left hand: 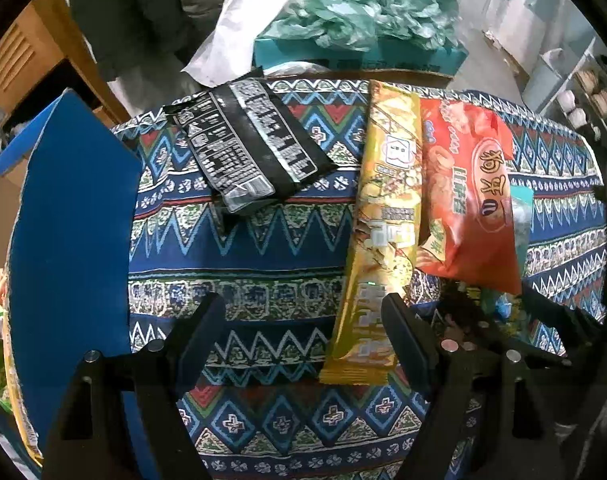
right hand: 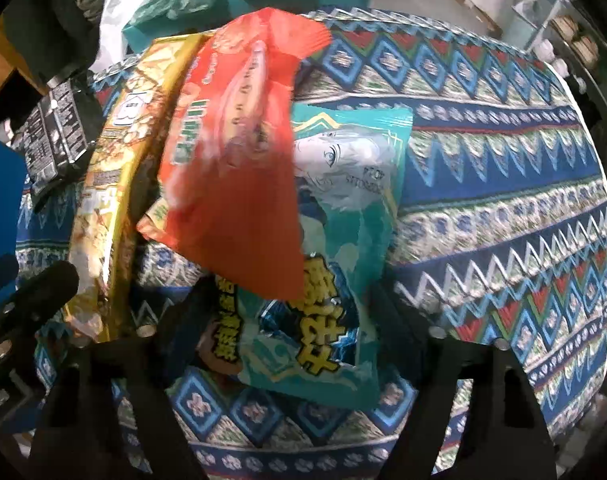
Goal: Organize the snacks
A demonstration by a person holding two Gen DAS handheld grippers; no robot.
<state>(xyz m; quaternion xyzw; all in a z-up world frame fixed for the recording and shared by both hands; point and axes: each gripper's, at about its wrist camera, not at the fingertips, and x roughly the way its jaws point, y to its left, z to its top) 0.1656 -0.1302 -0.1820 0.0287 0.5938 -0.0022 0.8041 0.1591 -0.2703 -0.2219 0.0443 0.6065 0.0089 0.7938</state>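
Snack packs lie on a patterned tablecloth. A black pack lies at the back left. A long yellow pack lies lengthwise in the middle, its near end by my left gripper's right finger. A red pack lies beside it, overlapping a teal pack. My left gripper is open and empty over the cloth. My right gripper is open, its fingers on either side of the teal pack's near end, with the red pack lying over it. The yellow pack and black pack are to its left.
A blue cardboard box stands at the left edge of the table. Teal boxes with green and white plastic bags are piled behind the table. Shelves stand at the far right. The right gripper shows at the right in the left wrist view.
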